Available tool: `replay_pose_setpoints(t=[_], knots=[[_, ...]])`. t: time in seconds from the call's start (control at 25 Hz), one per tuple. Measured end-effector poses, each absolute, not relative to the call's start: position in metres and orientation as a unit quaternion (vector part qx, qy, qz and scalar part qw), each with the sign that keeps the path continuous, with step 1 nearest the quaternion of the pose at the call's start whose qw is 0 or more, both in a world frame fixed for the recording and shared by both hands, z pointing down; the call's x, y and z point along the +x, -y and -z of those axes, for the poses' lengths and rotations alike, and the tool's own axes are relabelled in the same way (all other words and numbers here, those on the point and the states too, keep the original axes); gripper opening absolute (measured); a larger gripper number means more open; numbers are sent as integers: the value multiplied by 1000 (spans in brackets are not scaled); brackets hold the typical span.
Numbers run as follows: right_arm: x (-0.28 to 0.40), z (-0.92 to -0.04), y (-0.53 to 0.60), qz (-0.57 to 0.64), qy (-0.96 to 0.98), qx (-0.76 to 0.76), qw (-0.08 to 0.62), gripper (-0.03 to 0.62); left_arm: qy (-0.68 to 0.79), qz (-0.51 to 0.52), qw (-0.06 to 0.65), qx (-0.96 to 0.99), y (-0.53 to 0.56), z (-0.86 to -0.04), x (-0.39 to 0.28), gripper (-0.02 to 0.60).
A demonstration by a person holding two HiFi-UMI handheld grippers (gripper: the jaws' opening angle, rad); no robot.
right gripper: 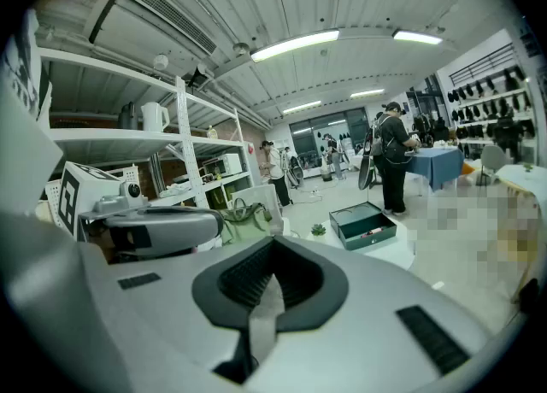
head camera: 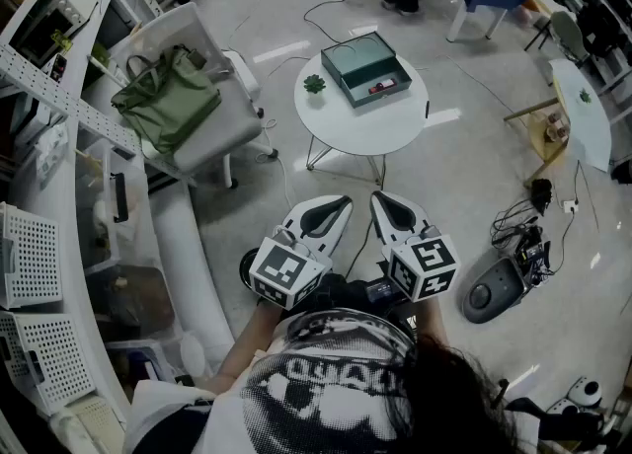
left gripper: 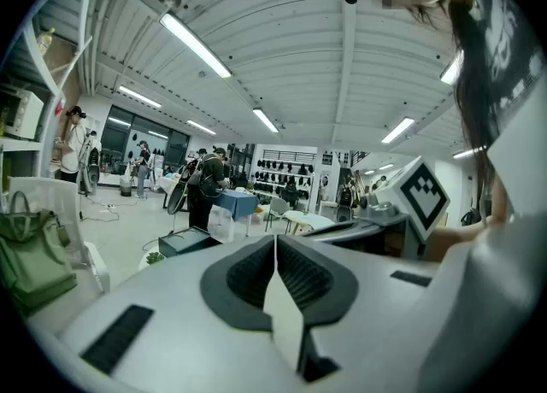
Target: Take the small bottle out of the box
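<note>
An open dark green box [head camera: 367, 68] sits on a small round white table [head camera: 346, 121], its lid raised at the back. Inside it lies a small red-capped bottle [head camera: 383, 87], seen too in the right gripper view as the bottle [right gripper: 373, 231] in the box [right gripper: 363, 225]. My left gripper [head camera: 339, 203] and right gripper [head camera: 381, 200] are held side by side near my body, well short of the table, both shut and empty. From the left gripper view the box [left gripper: 186, 240] shows past the shut jaws.
A small green plant [head camera: 314, 83] stands on the table left of the box. A grey chair with a green bag [head camera: 168, 97] is at the left, shelving [head camera: 59, 97] along the far left. Cables and a grey device [head camera: 494, 286] lie on the floor at right. People stand farther back.
</note>
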State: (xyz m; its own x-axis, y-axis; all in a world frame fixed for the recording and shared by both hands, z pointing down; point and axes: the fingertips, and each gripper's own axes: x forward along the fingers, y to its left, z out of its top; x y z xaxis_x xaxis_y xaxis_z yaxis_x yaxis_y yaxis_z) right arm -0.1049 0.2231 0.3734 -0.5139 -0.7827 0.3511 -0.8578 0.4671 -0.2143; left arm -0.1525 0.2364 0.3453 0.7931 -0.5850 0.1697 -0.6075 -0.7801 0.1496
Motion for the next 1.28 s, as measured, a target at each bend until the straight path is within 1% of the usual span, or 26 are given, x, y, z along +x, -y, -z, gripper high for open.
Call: replay_pose_setpoints(t=[0.36,0.64,1.04,1.28], knots=[[-127,-377,-217,-210,846,486,56,-1,301,-59,96,947,-237,-350,-173,17],[-132,-382,-213,-218,834,504,50,-2,289,-62,96,950,-231,-354,-186,17],[-111,-395,-202,-236,816,525,54,0,281,-68,112,951,-208,-368,-179,17],[-87,-402,-179,-246,816,520,54,0,285,-73,115,949,-184,-371,-155,17]])
